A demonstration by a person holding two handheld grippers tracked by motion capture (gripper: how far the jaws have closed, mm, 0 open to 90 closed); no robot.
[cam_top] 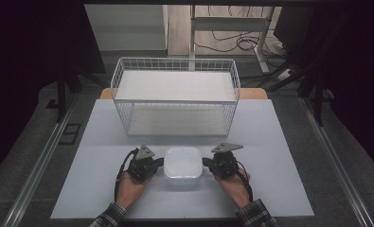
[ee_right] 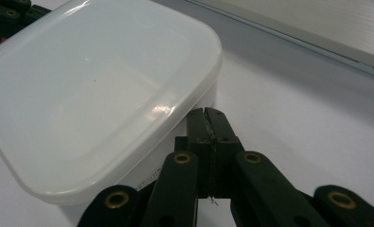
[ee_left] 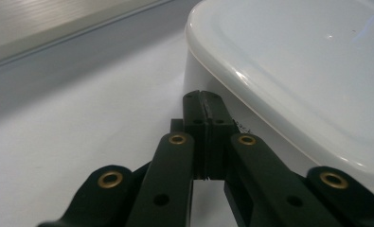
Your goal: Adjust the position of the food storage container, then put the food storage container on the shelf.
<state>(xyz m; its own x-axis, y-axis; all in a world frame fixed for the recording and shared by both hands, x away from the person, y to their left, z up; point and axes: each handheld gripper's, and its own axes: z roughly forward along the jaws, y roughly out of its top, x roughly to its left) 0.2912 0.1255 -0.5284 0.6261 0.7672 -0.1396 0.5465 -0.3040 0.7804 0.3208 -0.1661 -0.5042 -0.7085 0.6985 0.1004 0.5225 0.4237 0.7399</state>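
Two claws stand at the sides of one white container (cam_top: 182,168), and I see both of them pressed together with nothing between their jaws. The left claw (cam_top: 158,163) is at the left side of the container in the high view, and its closed tips point at the side wall, just under the rim of the lid. In the left gripper view the left claw (ee_left: 205,105) has its two black jaws flat against each other, and the tips are very near to the container (ee_left: 289,61) wall; I cannot tell if they really touch it. The right claw (cam_top: 207,163) is at the opposite side, also pointed inward at the container. In the right gripper view the right claw (ee_right: 207,113) is shut in the same way, with its tips just beside the container (ee_right: 90,90) wall below the lid edge, and again I cannot tell if there is contact. The container is square with round corners, its lid is on, and it rests on the pale tabletop (cam_top: 279,156) between my two hands, at the near part of the tabletop. Behind it, well apart, stands a white wire basket (cam_top: 175,97) on the same tabletop.
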